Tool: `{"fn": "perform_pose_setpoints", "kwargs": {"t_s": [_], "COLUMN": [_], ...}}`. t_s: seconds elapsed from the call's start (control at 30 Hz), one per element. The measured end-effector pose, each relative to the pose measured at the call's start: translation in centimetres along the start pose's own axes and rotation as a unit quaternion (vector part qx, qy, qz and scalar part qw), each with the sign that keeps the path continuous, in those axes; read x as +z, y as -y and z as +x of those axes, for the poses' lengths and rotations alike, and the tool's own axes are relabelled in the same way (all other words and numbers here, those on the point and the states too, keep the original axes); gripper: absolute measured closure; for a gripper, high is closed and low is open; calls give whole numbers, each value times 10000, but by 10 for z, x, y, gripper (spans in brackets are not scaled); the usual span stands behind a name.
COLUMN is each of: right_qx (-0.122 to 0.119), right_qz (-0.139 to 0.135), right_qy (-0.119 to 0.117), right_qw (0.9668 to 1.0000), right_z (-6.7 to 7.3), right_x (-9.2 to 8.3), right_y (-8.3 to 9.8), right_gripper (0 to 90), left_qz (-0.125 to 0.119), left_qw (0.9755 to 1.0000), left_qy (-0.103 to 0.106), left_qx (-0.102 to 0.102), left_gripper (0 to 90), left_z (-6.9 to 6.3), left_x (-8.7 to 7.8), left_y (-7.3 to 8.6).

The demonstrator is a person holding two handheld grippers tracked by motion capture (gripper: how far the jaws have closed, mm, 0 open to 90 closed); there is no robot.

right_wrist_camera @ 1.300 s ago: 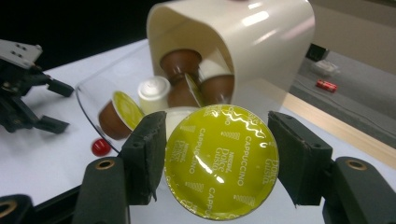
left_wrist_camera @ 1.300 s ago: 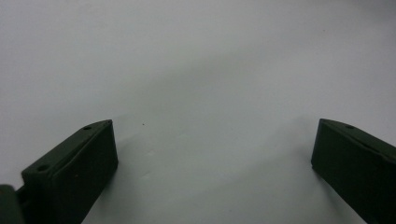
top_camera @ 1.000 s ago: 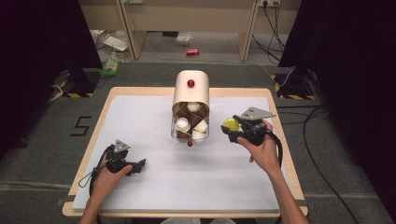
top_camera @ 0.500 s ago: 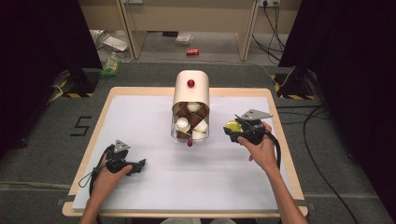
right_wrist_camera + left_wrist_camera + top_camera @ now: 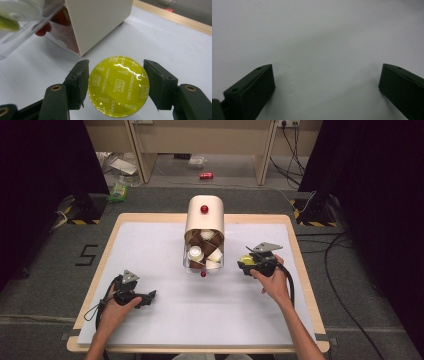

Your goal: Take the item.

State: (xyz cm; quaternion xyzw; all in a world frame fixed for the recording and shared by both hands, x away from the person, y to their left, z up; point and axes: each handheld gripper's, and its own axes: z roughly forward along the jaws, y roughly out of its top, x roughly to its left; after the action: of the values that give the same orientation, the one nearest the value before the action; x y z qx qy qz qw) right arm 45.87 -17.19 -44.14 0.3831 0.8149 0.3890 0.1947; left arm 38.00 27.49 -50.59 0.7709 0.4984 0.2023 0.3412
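The yellow foil lid [image 5: 118, 86] repeats "NESCAFÉ Dolce Gusto" and "CAPPUCCINO"; a black "5" [image 5: 88, 255] marks the floor [image 5: 45, 290].

High view looks down on the table [image 5: 150, 235]; claw views skim its white surface closely

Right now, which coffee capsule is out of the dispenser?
The yellow-lidded Dolce Gusto cappuccino capsule, clamped between the right gripper's jaws, right of the dispenser. The other capsules sit in the dispenser's compartments.
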Motion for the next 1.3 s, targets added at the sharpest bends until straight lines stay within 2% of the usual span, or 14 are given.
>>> {"fn": "perform_pose_setpoints", "kwargs": {"t_s": [0.57,0.97,1.03,1.2,1.3], "right_qx": [87,65,73,128,165], "right_qz": [271,291,299,246,220], "right_qy": [-95,-137,-132,-109,-126], "right_qw": [9996,9995,9994,9996,9995], "right_z": [2,2,3,4,5], "right_x": [27,33,32,30,29], "right_y": [11,13,13,11,11], "right_gripper": [399,394,383,282,274], "left_qz": [-3,-4,1,-2,-4], "left_qw": [10000,10000,10000,10000,10000], "left_qy": [0,-1,-1,0,0], "left_qx": [-6,-5,2,-4,-8], "left_gripper": [0,0,0,0,0], "left_z": [0,0,0,0,0], "left_x": [0,0,0,0,0], "left_y": [0,0,0,0,0]}}
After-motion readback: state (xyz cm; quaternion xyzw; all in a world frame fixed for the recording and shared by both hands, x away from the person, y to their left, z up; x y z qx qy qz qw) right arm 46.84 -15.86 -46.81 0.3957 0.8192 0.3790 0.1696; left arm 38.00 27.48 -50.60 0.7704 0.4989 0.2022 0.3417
